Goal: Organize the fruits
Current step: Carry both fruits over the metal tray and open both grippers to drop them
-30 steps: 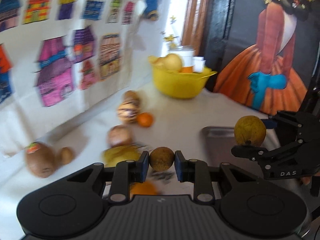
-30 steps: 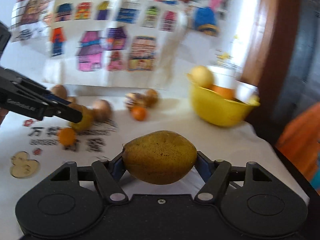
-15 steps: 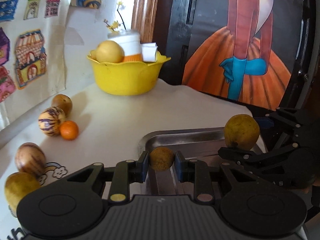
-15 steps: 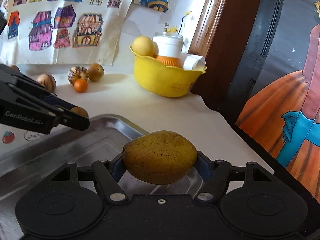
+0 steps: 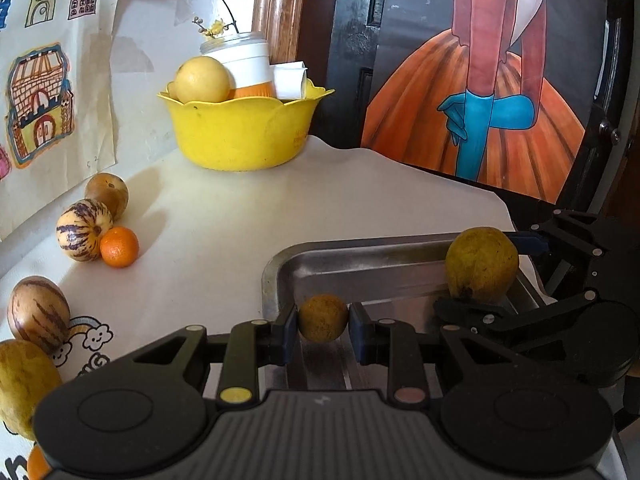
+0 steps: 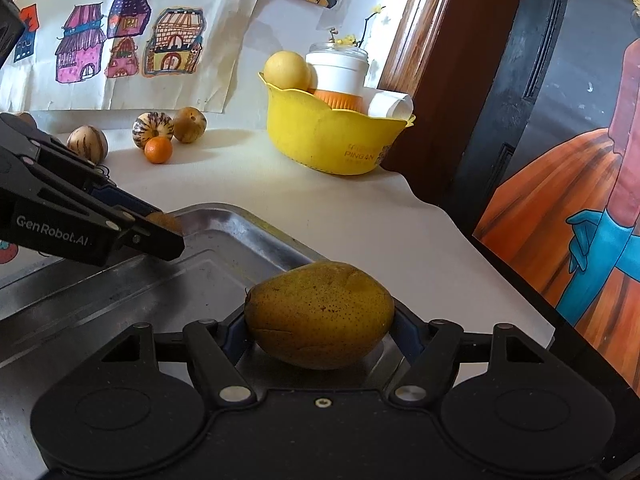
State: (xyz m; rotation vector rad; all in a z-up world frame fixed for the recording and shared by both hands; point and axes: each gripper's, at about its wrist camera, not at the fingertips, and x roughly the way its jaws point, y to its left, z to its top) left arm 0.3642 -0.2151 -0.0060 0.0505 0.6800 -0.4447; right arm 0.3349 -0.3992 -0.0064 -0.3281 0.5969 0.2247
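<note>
My left gripper (image 5: pixel 323 334) is shut on a small round brown fruit (image 5: pixel 323 319) and holds it over the near left corner of a steel tray (image 5: pixel 352 254). My right gripper (image 6: pixel 320 330) is shut on a yellow-brown pear (image 6: pixel 320 314) over the tray's right end (image 6: pixel 224 236). The pear also shows in the left wrist view (image 5: pixel 482 265), and the left gripper shows in the right wrist view (image 6: pixel 168 236). Loose fruit lies on the white table: a striped melon (image 5: pixel 83 230), a small orange (image 5: pixel 119 247), a brown fruit (image 5: pixel 107 194).
A yellow bowl (image 5: pixel 244 132) with a yellow fruit, a white jar and paper stands at the back by the wall. More fruit (image 5: pixel 38 314) lies at the near left. Children's drawings hang on the wall. A painting (image 5: pixel 492 100) leans behind the table's right edge.
Both grippers have swung right from the loose fruit to the steel tray, each still holding its fruit, and have come lower over the tray.
</note>
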